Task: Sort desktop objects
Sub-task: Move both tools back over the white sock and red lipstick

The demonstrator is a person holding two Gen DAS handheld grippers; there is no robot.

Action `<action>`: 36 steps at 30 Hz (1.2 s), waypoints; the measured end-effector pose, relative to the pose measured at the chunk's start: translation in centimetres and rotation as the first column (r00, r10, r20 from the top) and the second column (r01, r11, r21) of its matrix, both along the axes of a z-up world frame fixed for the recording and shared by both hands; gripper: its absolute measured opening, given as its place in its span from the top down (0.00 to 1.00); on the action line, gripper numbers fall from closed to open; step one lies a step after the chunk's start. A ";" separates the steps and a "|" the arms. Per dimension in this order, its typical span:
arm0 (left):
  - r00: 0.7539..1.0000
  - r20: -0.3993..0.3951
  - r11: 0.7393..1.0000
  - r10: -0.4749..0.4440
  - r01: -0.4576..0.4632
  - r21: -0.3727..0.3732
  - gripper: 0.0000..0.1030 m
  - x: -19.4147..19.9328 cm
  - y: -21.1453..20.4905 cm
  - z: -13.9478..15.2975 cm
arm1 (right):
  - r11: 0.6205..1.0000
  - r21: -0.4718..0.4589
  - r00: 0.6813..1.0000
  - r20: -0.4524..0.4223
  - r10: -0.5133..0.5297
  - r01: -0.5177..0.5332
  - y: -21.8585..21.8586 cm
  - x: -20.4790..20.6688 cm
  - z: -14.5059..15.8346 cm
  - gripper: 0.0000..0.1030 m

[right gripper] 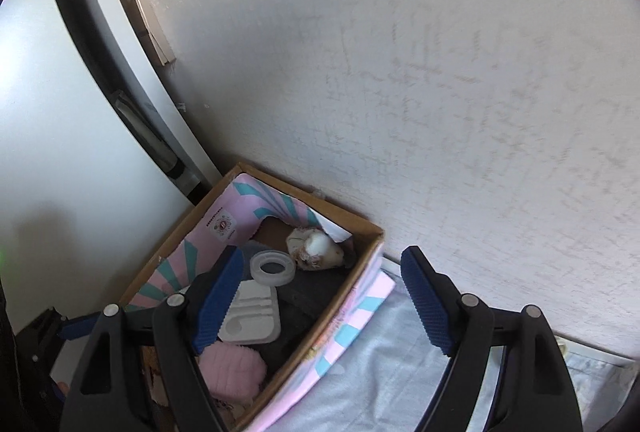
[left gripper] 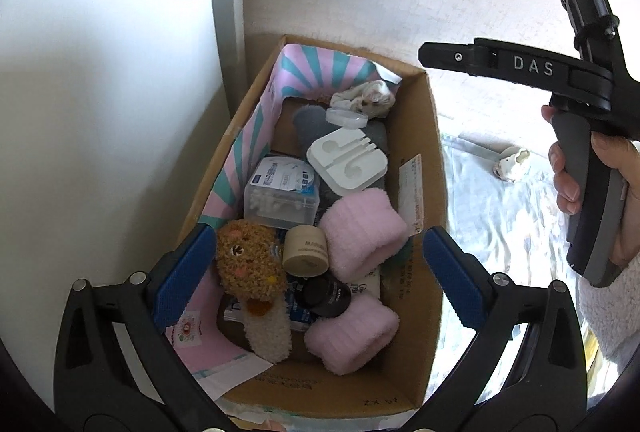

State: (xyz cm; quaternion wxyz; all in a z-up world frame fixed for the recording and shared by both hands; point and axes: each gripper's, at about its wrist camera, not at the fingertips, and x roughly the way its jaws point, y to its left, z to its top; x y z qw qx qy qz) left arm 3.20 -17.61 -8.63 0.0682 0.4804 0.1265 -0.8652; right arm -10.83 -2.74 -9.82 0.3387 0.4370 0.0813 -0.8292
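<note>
Left gripper (left gripper: 316,272) is hanging over the open brown cardboard box (left gripper: 416,167), jaws spread wide, nothing between the blue ribbed pads (left gripper: 184,272). Looks like a drop-off pose: it's aimed steeply down into the box, directly above the brown knitted bear-face toy (left gripper: 250,260).

Right gripper (right gripper: 324,296) is also standing open and empty. Its left pad is sitting above the box interior, the right one over the pale blue cloth (right gripper: 380,372) outside the box wall. In the left wrist view, a hand (left gripper: 592,183) is wrapping its grey handle, holding it off to the side of the box, probably to stay out of the left one's way.

Box is pushed against the textured white wall (right gripper: 400,71), likely so it can't slide. Sorted items are already piling inside:
- two fluffy pink rolled cloths (left gripper: 360,232)
- clear plastic box of cotton swabs (left gripper: 282,191)
- white plastic earphone holder (left gripper: 346,161)
- beige round jar (left gripper: 306,250) and black round jar (left gripper: 326,298), touching each other
- clear ring-shaped tape holder (right gripper: 272,266)
- crumpled white-and-tan soft lump (right gripper: 316,246) in the far corner

One small white object (left gripper: 514,163) is lying on the cloth outside the box, well apart from both tools. My read: that's the next pick, and right gripper is the nearer one for it.
</note>
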 end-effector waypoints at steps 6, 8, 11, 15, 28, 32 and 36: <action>0.999 -0.025 0.999 -0.033 0.032 -0.013 0.00 0.2 1.3 1.5 | 1.000 0.018 0.999 -0.042 -0.014 0.015 2.1 0.5 1.7 0.25; 0.998 -0.032 0.999 -0.048 0.048 -0.022 0.00 0.1 2.0 2.2 | 1.000 0.008 0.999 -0.047 -0.024 0.024 3.2 0.4 2.3 0.25; 0.996 -0.044 0.997 -0.078 0.076 -0.030 0.00 -0.1 3.1 3.0 | 0.999 -0.009 0.998 -0.055 -0.036 0.035 5.1 0.4 3.4 0.25; 0.989 -0.081 0.993 -0.121 0.120 -0.010 0.00 -0.7 4.5 4.2 | 0.996 -0.008 0.989 -0.118 -0.088 0.088 8.9 1.2 5.2 0.25; 0.912 -0.169 0.924 -0.374 0.383 0.020 0.00 -5.9 12.0 6.3 | 0.981 0.096 0.981 -0.108 -0.161 0.171 20.5 8.0 1.9 0.25; 0.871 -0.175 0.881 -0.459 0.472 0.038 0.00 -8.2 14.9 5.6 | 0.976 0.128 0.984 -0.068 -0.166 0.174 21.5 11.0 -1.1 0.25; 0.818 -0.206 0.827 -0.537 0.559 0.060 0.00 -10.4 17.8 3.9 | 0.975 0.138 0.984 -0.033 -0.174 0.177 21.7 13.2 -3.9 0.25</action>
